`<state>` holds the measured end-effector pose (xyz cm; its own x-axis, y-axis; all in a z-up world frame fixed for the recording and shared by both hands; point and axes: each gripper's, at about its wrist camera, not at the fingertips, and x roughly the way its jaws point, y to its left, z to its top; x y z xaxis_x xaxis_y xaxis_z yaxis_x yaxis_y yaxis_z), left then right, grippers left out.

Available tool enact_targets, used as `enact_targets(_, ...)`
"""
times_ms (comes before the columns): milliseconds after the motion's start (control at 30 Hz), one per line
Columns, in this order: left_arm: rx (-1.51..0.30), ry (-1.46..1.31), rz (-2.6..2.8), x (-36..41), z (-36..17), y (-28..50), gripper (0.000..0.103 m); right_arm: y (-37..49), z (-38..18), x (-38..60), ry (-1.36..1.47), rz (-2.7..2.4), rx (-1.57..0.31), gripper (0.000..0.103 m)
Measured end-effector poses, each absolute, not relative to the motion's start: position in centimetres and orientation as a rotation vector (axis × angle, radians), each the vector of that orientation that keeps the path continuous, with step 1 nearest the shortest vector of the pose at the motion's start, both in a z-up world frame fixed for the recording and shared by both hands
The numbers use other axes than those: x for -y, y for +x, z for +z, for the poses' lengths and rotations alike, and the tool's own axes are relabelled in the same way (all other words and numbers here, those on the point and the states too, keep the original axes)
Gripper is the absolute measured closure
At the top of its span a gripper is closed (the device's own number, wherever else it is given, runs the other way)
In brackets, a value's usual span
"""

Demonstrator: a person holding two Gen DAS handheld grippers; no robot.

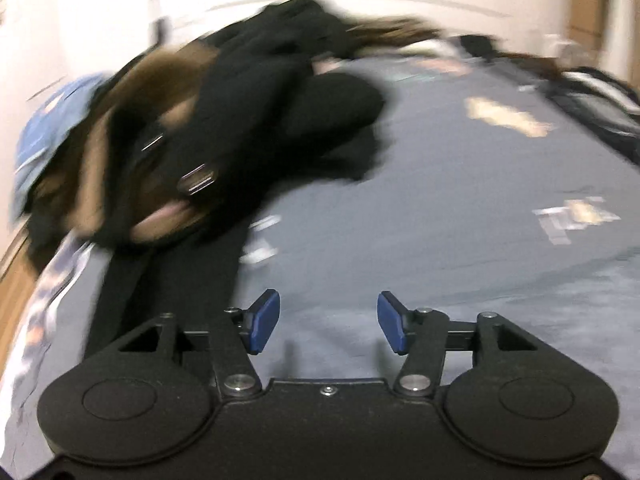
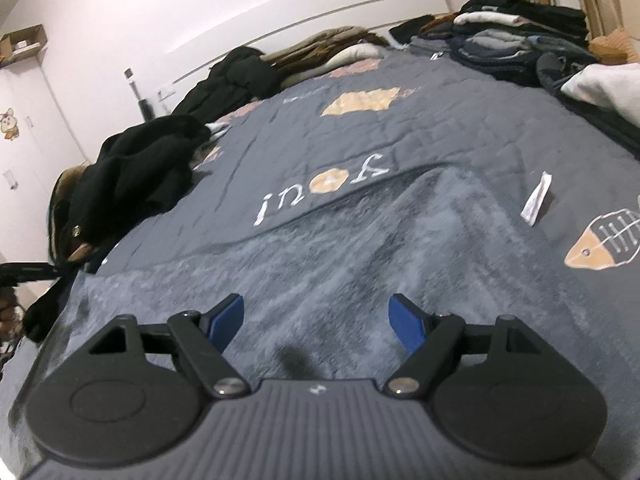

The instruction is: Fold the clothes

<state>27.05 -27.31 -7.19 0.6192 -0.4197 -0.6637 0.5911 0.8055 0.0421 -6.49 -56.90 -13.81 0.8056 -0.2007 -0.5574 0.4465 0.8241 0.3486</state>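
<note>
A heap of unfolded clothes, mostly a black garment with brown lining and metal buckles, lies on the left of a grey bed cover; the left wrist view is blurred. A black strip of it trails toward my left gripper, which is open and empty just above the cover. The same heap shows at the left in the right wrist view. My right gripper is open and empty over a fuzzy grey part of the cover.
A stack of folded clothes sits at the far right corner of the bed. More dark and brown garments lie along the far edge by the white wall. A small white tag lies on the cover. A blue garment sits behind the heap.
</note>
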Motion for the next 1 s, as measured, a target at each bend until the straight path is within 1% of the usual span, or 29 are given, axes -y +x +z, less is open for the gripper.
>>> enact_targets(100,-0.682,0.296,-0.747,32.6,-6.9,24.5,0.043,-6.7,-13.4,57.7,0.468,-0.405,-0.506,0.024)
enact_targets(267,-0.689,0.452,-0.999,42.3,-8.9,20.8,0.043,-7.5,-13.0,59.4,0.47,-0.482,-0.463,0.024)
enact_targets(433,-0.715,0.599,-1.122,49.0,-11.1,20.3,0.043,-7.9,-13.0,60.4,0.495,-0.483,-0.448,0.024)
enact_targets(667,-0.77,0.701,-1.197,54.1,-12.9,20.3,0.043,-8.0,-13.0,61.2,0.54,-0.474,-0.443,0.024)
enact_targets(867,-0.909,0.71,-1.235,56.9,-15.2,22.0,0.043,-8.2,-13.0,61.4,0.57,-0.464,-0.436,0.024)
enact_targets(900,-0.916,0.705,-1.232,57.2,-15.6,22.1,0.045,-8.2,-13.0,61.4,0.573,-0.464,-0.439,0.024)
enact_targets(933,-0.923,0.694,-1.24,57.2,-15.9,22.3,0.05,-8.3,-13.1,61.5,0.576,-0.463,-0.442,0.024)
enact_targets(1000,-0.928,0.669,-1.259,57.2,-15.8,22.3,0.083,-8.3,-13.0,61.6,0.583,-0.468,-0.442,0.024)
